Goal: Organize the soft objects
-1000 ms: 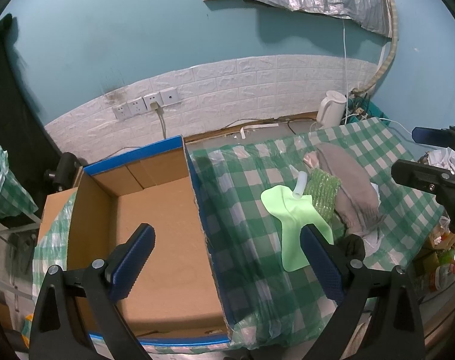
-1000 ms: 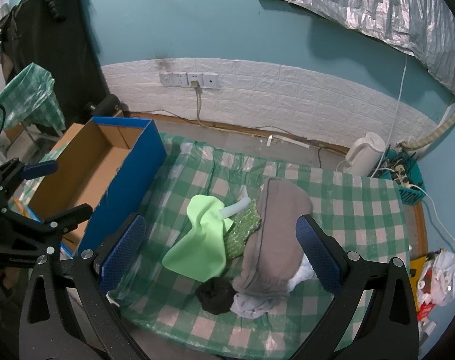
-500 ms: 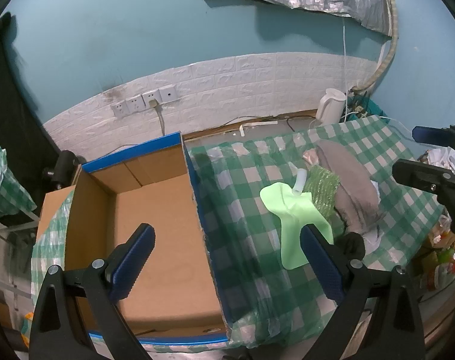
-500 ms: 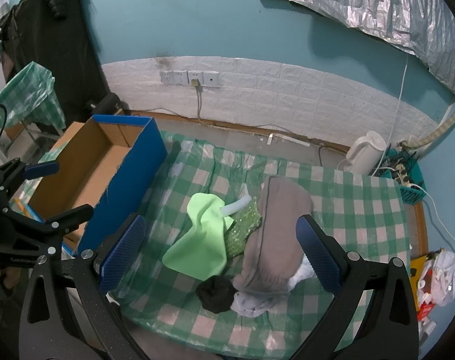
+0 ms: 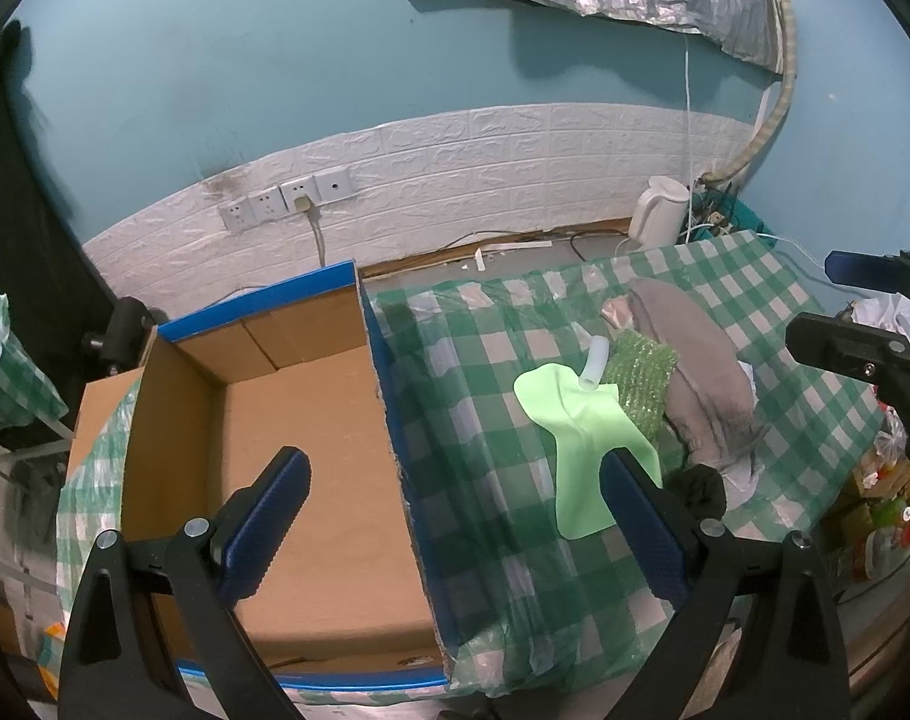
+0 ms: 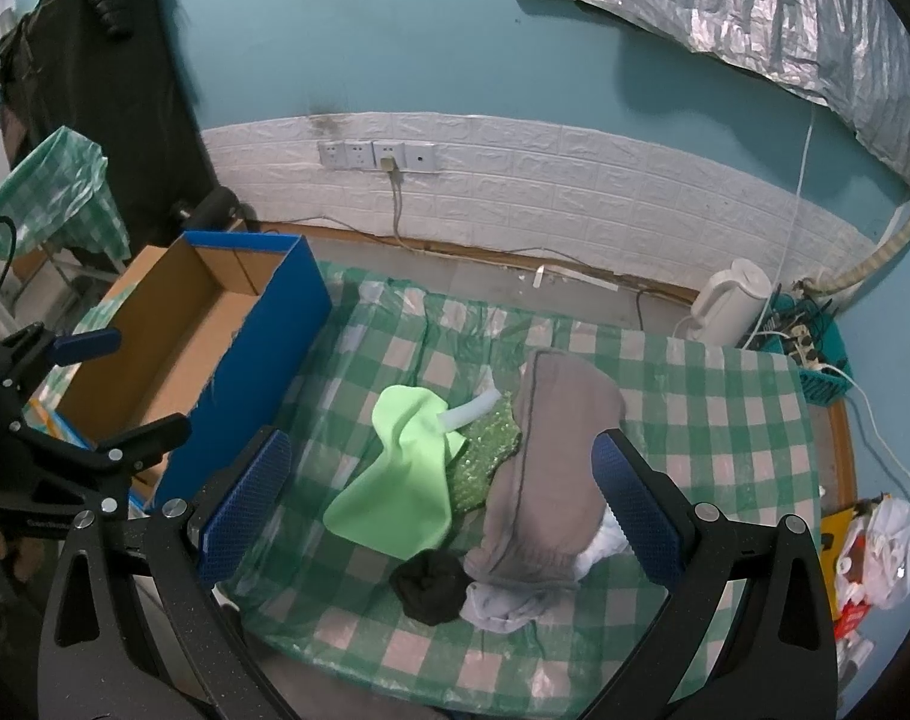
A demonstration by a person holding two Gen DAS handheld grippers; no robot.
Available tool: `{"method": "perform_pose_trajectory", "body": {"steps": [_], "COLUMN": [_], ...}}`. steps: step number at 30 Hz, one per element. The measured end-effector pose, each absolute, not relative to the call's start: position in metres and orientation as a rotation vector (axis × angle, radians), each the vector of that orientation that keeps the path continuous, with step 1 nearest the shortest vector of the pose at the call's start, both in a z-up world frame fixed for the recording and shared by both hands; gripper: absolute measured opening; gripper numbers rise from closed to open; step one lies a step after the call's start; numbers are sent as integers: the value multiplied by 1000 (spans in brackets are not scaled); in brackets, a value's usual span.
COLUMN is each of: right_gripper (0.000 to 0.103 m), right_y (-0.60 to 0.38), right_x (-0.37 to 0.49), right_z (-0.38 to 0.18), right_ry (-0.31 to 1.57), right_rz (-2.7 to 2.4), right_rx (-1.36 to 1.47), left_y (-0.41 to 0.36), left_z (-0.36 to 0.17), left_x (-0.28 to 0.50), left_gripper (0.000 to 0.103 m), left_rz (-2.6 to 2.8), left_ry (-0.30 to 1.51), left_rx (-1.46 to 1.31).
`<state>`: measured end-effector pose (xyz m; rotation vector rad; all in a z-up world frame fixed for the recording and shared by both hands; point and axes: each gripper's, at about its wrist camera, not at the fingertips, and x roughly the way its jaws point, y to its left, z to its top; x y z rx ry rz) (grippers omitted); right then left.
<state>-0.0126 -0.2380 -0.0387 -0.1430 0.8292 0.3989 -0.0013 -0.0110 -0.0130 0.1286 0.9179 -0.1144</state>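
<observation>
A pile of soft things lies on the green checked table (image 6: 724, 396): a light green cloth (image 6: 407, 468) (image 5: 580, 432) with a white tube (image 6: 469, 411), a green sequined piece (image 6: 484, 456), a grey garment (image 6: 550, 468) (image 5: 694, 372), a black sock (image 6: 431, 585) and a pale cloth (image 6: 502, 600). An empty cardboard box (image 5: 311, 450) (image 6: 173, 336) with blue sides stands to the left. My left gripper (image 5: 452, 516) is open and empty above the box's right wall. My right gripper (image 6: 437, 492) is open and empty above the pile.
A white kettle (image 6: 730, 300) and a teal basket with a power strip (image 6: 808, 354) sit at the back right. Wall sockets (image 6: 377, 153) with a hanging cable are behind the table. A bag (image 6: 874, 546) hangs off the right edge.
Both grippers have shifted only slightly; the scene stays nearly the same and nothing was picked up.
</observation>
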Motion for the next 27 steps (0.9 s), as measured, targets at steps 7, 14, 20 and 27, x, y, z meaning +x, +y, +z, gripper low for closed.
{"method": "perform_pose_trajectory", "body": {"steps": [7,14,20,27], "right_gripper": [101,101,101,101], "right_y": [-238,-239,-243,-247], "right_x": [-11,-10,-11,-8], "right_z": [-38,-38,-40,-45], "right_ry": [832,833,839,858], "right_rz": [398,397,396,389], "right_rx": [-144,-144,-142,-139], "left_y": [-13,-14,-15,-15], "left_z": [-14,-17,-20,-27], "left_x": [1,-1,2,5], "left_gripper": [98,98,98,98], "left_rz": [-124,-132,-136,-133], "left_ry": [925,932,950,977], "left_rx": [127,126,125,118]}}
